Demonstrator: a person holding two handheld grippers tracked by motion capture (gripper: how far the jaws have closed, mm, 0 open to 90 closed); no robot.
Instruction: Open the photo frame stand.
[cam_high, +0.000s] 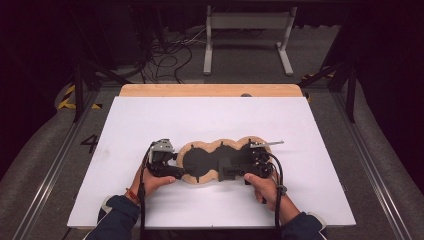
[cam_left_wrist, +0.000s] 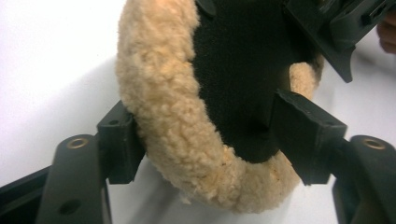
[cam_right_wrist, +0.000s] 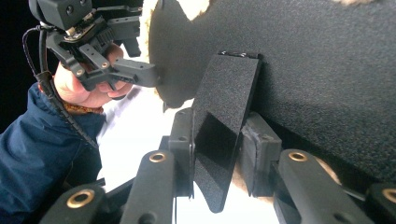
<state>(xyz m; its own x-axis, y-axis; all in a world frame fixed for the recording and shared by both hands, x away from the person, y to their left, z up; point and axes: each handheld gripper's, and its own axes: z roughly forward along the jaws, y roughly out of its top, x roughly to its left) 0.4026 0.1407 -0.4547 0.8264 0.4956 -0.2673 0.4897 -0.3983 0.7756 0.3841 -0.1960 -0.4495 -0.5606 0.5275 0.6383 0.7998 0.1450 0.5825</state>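
The big fleece-edged black pad (cam_high: 220, 159) is lying on the white table (cam_high: 150, 120), stretched between the two grippers, its left lobe sitting inside the left gripper (cam_left_wrist: 205, 135) and its near edge reaching into the right one. The left gripper's jaws are standing spread around the fleece rim (cam_left_wrist: 177, 116), not yet squeezing it, so they should be closing squarely on the thick pile. The right gripper (cam_right_wrist: 217, 154) is pinching the small black tab (cam_right_wrist: 224, 126) firmly, and ought to be holding level so nothing twists.
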